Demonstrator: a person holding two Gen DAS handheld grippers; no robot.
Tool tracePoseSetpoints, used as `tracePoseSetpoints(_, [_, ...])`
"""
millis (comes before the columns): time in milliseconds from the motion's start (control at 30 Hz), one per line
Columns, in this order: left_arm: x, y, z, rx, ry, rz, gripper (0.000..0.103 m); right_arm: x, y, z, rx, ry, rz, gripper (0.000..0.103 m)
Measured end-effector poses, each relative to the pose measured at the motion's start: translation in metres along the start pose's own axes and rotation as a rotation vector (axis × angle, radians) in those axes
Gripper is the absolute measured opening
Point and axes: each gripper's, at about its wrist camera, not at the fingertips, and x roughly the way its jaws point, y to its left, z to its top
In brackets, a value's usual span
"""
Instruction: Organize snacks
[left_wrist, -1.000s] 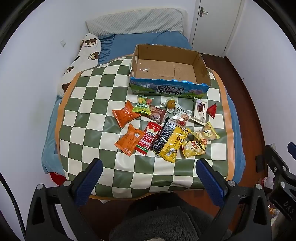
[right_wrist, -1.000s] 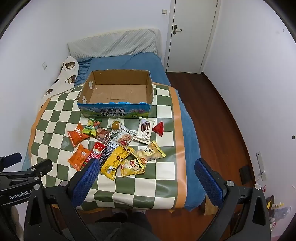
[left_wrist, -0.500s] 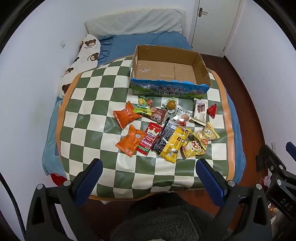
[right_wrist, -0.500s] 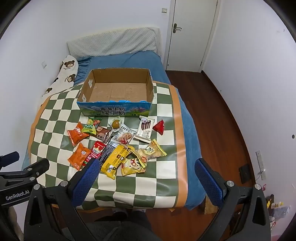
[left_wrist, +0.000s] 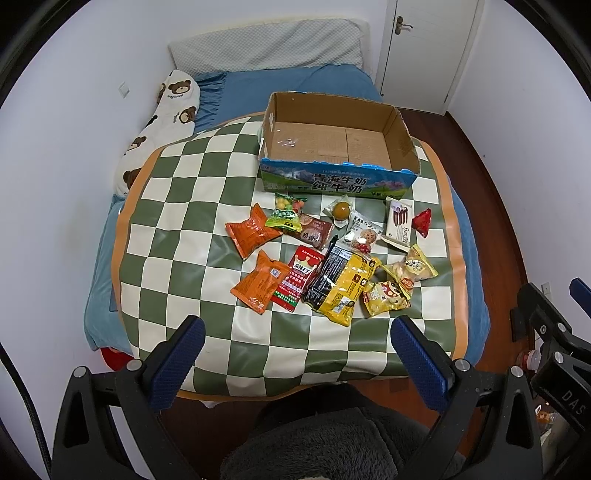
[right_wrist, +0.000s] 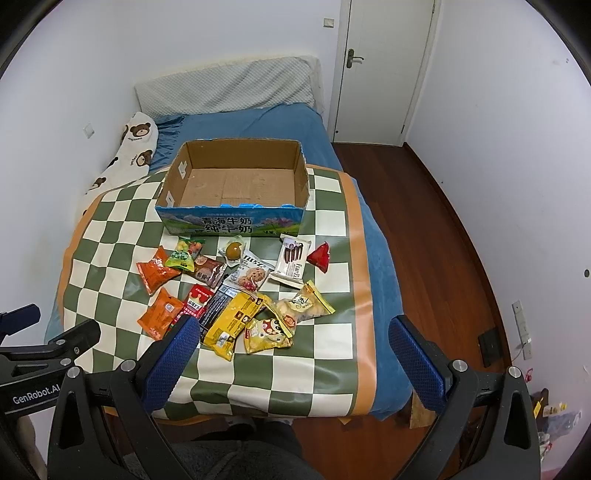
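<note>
Several snack packets lie in a loose pile on a green-and-white checked mat (left_wrist: 177, 236) (right_wrist: 325, 280) on a bed. They include two orange bags (left_wrist: 251, 236) (right_wrist: 157, 275), a yellow bag (left_wrist: 343, 291) (right_wrist: 231, 323), a red packet (left_wrist: 299, 277) and a red triangle (left_wrist: 423, 221) (right_wrist: 319, 256). An empty cardboard box (left_wrist: 332, 140) (right_wrist: 236, 184) stands behind them. My left gripper (left_wrist: 299, 360) is open and empty, above the mat's near edge. My right gripper (right_wrist: 291, 356) is open and empty, its left finger over the pile's near edge.
A bear-print pillow (left_wrist: 162, 122) and a grey pillow (right_wrist: 225, 90) lie at the head of the blue bed. A white door (right_wrist: 384, 66) and wooden floor (right_wrist: 443, 236) are to the right. Walls close in on both sides.
Both grippers have moved slightly closer to the bed; the snacks and box appear a little larger and lower in view. Nothing on the mat has moved.
</note>
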Motion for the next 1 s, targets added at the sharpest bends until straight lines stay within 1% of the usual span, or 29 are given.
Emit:
tracePoseSetpoints(267, [0.000, -0.001, -0.001, 0.002, -0.002, -0.001, 0.103, 0.000, -0.001, 0.000, 0.001, 0.000, 0.000, 0.103])
tracePoseSetpoints(367, [-0.005, -0.003, 0.001, 0.004, -0.002, -0.002, 0.103, 0.000, -0.001, 0.000, 0.001, 0.000, -0.001, 0.103])
tracePoseSetpoints(467, [-0.006, -0.007, 0.009, 0.013, -0.002, -0.005, 0.103, 0.001, 0.000, 0.000, 0.001, 0.000, -0.001, 0.103])
tracePoseSetpoints(1000, [-0.008, -0.006, 0.011, 0.011, -0.011, -0.009, 0.103, 0.002, -0.001, 0.004, 0.003, -0.001, 0.006, 0.103])
